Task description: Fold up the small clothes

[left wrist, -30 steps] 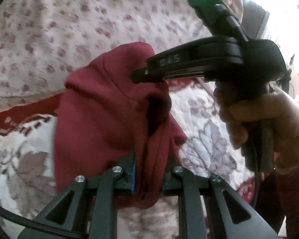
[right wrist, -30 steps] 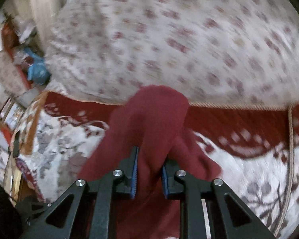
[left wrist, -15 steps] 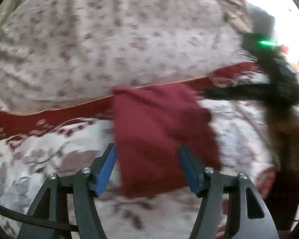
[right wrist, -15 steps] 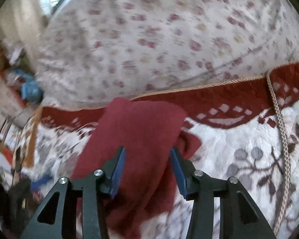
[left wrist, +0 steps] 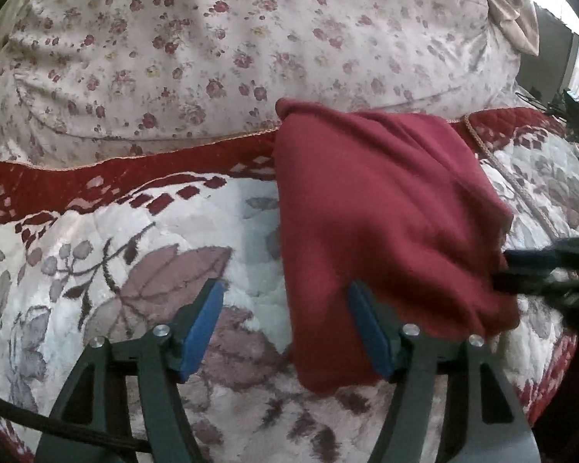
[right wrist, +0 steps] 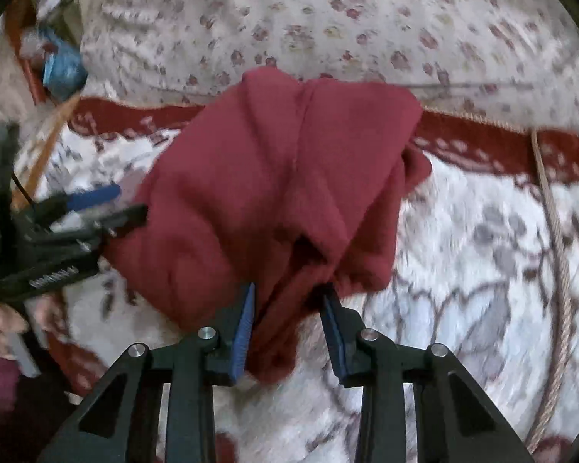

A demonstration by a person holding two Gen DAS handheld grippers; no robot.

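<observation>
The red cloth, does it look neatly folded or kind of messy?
A bit messy. The red cloth lies on the flowered quilt in a lumpy bundle: its near edge bunches into a dark pucker between the open right tool, and a loose flap sticks out on its right side. The left tool is open too.

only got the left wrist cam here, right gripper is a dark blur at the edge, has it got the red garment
Observer: Red garment fabric fills the gap between the right gripper pads; whether it pinches, I cannot tell.
Operator: anything off to the left there
Observer: A blue bundle beyond the quilt, far left corner.
Operator: my left gripper from there
Observer: The left gripper is open, fingertips at the garment's left edge.
</observation>
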